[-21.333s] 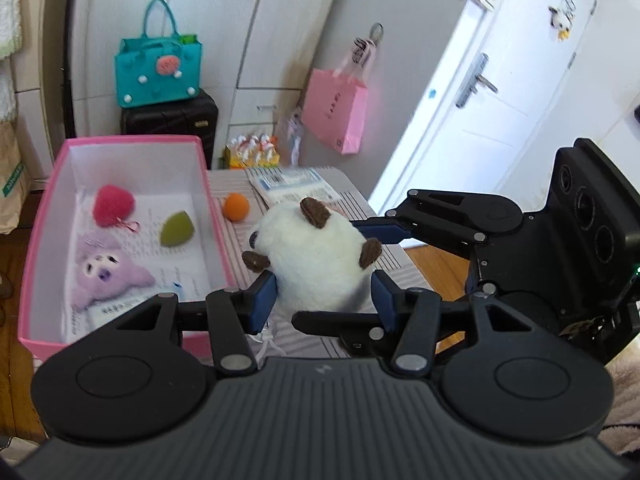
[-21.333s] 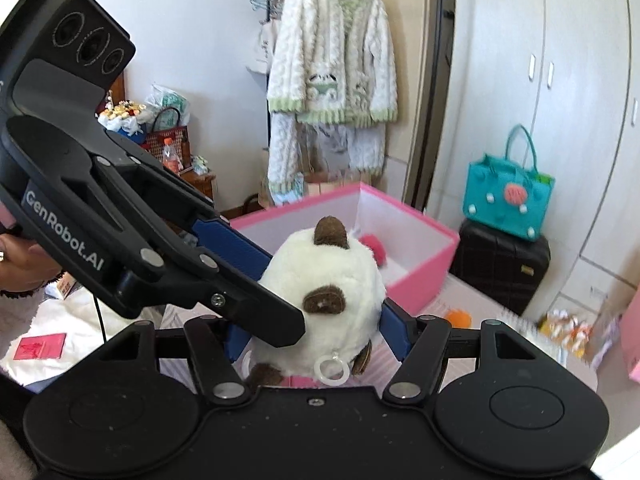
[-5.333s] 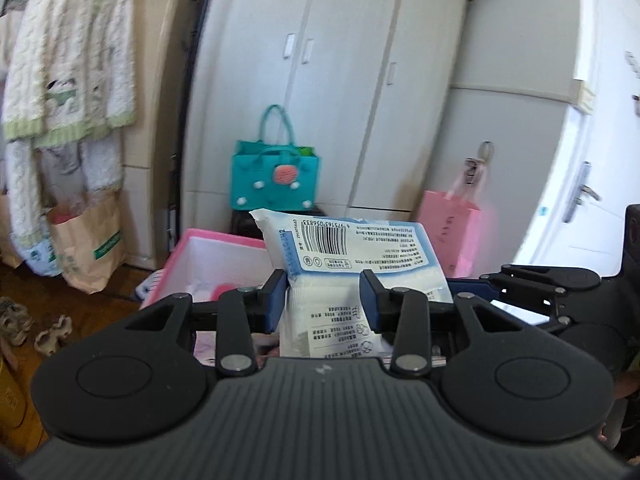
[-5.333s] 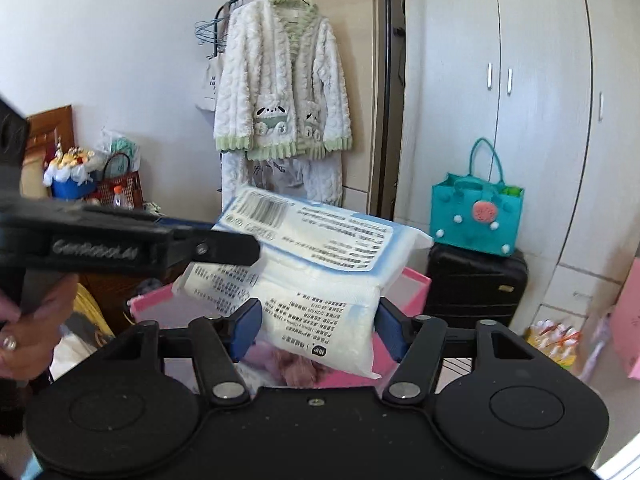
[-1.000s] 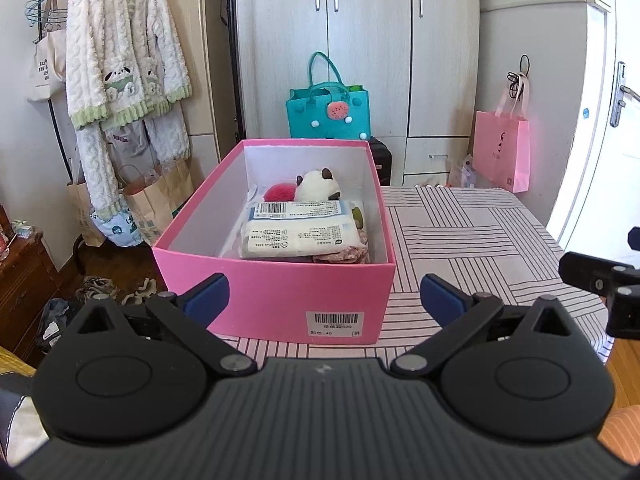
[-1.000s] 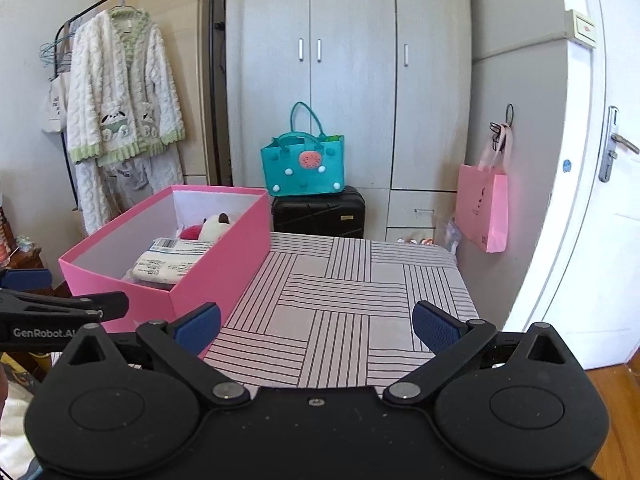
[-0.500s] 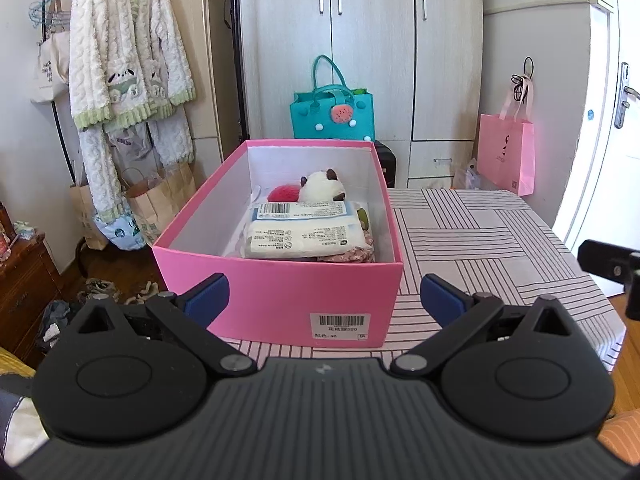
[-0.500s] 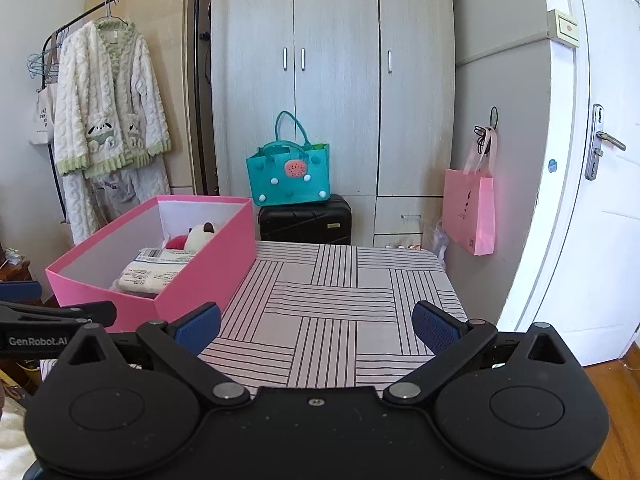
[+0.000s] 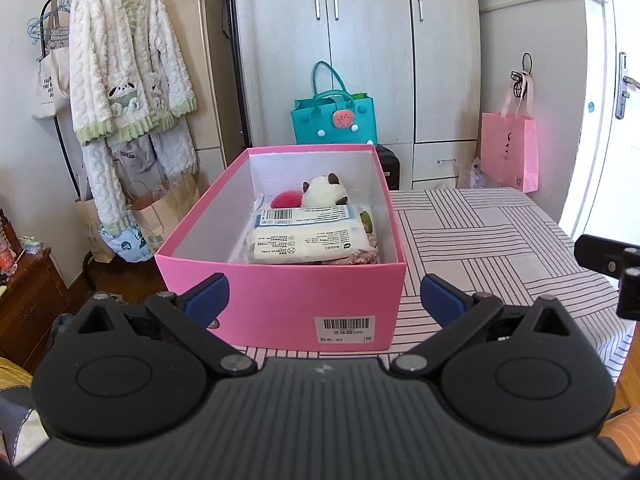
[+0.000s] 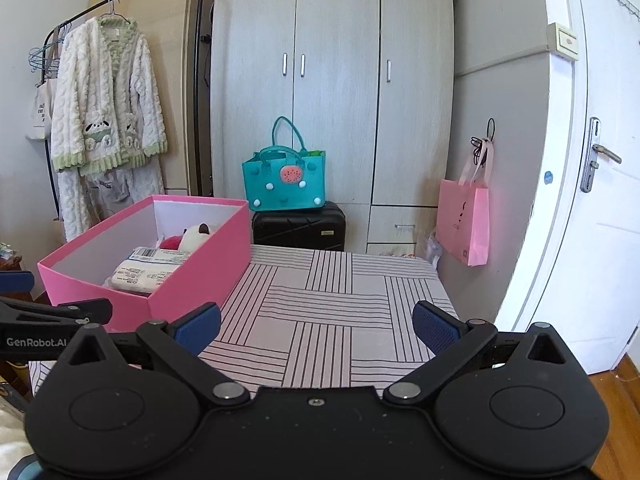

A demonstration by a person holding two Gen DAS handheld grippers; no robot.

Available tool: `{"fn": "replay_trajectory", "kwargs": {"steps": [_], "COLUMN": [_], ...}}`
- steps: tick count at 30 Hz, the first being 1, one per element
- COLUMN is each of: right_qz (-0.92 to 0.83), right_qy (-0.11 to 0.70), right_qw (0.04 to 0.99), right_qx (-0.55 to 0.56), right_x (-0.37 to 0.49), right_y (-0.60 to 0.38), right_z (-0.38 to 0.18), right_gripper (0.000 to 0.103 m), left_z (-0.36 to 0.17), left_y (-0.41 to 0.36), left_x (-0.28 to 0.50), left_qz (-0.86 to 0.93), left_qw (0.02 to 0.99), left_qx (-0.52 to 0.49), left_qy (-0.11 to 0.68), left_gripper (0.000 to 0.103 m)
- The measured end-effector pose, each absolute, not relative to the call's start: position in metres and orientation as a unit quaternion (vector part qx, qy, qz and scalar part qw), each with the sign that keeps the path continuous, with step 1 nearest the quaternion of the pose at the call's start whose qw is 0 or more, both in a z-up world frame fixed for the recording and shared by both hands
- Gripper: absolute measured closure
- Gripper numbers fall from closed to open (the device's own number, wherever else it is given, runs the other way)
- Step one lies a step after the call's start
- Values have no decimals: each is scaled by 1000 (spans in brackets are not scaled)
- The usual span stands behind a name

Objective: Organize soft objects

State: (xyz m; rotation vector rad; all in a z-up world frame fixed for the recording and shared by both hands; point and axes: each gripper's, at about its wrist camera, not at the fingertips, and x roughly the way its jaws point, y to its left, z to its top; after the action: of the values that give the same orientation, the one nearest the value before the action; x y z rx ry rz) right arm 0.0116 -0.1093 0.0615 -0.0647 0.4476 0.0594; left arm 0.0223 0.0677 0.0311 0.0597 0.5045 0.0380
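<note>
A pink box (image 9: 280,304) (image 10: 200,264) stands on the left part of the striped table (image 9: 500,240) (image 10: 332,304). Inside it a white tissue pack (image 9: 308,236) (image 10: 148,268) lies on top of other soft items, with a white-and-brown plush (image 9: 326,194) (image 10: 194,236) and a red pompom (image 9: 286,200) behind it. My left gripper (image 9: 322,300) is open and empty, held back from the box's near wall. Over the bare tabletop to the right of the box, my right gripper (image 10: 316,328) is open and empty.
A teal bag (image 10: 286,180) sits on a black suitcase (image 10: 300,228) behind the table, before grey wardrobes. A pink paper bag (image 10: 464,220) hangs at the right near a white door (image 10: 592,220). A fluffy robe (image 9: 128,80) hangs on a rack at the left.
Both grippers have drawn slightly back and up from the table; the box looks a bit farther. Box contents have not moved.
</note>
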Motion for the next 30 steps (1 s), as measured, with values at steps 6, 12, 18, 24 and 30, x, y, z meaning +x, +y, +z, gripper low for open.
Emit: {"fn": "replay_trajectory", "kwargs": {"steps": [6,12,18,24,30], "right_qz": [29,26,25,25,24], "right_qy": [219,216,218,218,219], "right_qw": [975,975,975,975,975], "right_qx": [-38,-40,-38,-38,-36], "right_x": [11,10,12,13,13], "right_y": [-107,-110,-111,-110,-111], "right_z": [61,61,60,60,59], "right_gripper": [0,0,0,0,0], "left_z": [32,33,33,35,36], "left_y": [67,67,66,64,66], "left_x": [21,19,18,16,16], "left_qz": [10,10,17,19,21], "left_qw": [968,969,970,971,971], "left_qx": [26,23,27,32,28], "left_qy": [249,244,241,236,237], "left_gripper": [0,0,0,0,0]}}
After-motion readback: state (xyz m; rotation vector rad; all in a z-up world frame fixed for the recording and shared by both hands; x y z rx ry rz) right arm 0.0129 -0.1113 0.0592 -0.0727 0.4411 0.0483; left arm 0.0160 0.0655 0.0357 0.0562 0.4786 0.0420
